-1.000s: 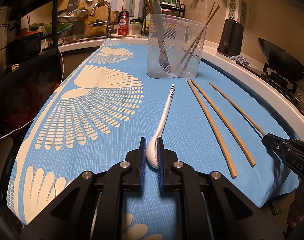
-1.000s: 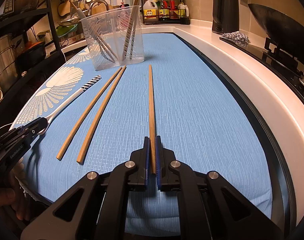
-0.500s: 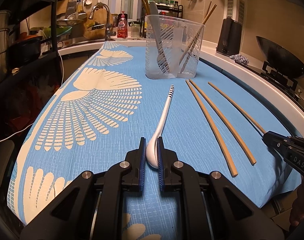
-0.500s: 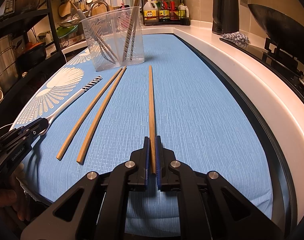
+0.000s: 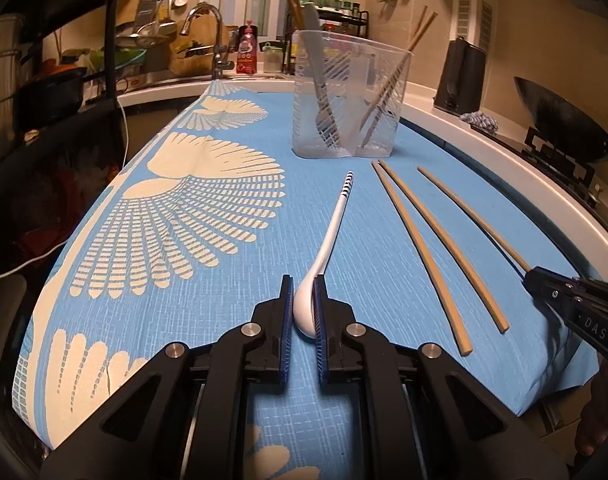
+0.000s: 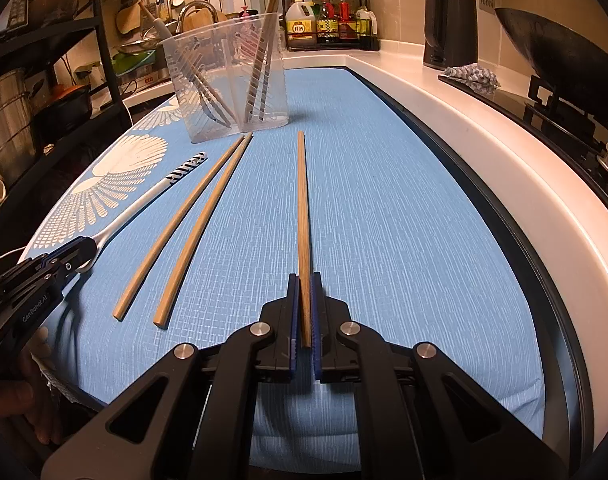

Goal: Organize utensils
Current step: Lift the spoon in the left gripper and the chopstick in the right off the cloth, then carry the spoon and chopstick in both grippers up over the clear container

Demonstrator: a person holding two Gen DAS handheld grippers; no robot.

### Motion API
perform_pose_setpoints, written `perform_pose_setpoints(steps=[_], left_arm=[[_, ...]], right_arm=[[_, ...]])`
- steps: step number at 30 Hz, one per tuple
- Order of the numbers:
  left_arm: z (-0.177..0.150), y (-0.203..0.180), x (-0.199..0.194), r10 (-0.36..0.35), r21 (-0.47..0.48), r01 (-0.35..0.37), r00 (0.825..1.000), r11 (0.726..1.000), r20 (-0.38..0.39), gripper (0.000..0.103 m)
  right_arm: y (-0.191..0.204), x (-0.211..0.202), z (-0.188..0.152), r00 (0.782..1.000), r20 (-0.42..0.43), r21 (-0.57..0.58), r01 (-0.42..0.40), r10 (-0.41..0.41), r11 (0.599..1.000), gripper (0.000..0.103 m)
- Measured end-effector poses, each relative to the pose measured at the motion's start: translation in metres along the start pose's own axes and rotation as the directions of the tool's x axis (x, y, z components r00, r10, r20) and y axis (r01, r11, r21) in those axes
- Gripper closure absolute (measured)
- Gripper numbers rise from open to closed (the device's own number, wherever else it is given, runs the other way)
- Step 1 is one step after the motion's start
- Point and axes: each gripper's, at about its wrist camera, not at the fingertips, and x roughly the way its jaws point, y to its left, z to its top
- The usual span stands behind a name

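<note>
The blue cloth (image 5: 231, 240) covers the counter I work over. At its far end stands the clear holder (image 5: 346, 96), a fork and some chopsticks already leaning inside. My left gripper (image 5: 304, 312) is clamped on the white spoon (image 5: 328, 240) at its bowl (glossy, likely slippery and brittle; the neck might hold better). My right gripper (image 6: 302, 312) pinches a lone chopstick (image 6: 301, 208) by its near end: light, stiff, apt to swing. Two more chopsticks (image 6: 191, 224) lie between.
</note>
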Motion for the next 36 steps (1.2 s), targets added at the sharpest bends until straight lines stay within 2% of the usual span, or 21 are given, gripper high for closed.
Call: perform_pose_setpoints(steps=[4,18,36], left_arm=[[0.005,0.002,-0.008,0.009,0.003,-0.009,0.999,1.0,0.034,0.093],[0.028,0.004,-0.039,0.024,0.024,-0.027,0.99,0.999,0.138,0.093],[0.07,0.008,-0.07,0.012,0.06,-0.028,0.968,0.998,0.251,0.092]], right_arm=[[-0.001,-0.014,0.007,0.998,0.056,-0.007,0.011,-0.01,1.0,0.098],[0.001,-0.051,0.025,0.987,0.159,-0.025,0.005,-0.001,1.0,0.098],[0.014,-0.094,0.073,0.954,0.297,-0.065,-0.016,0.035,0.998,0.098]])
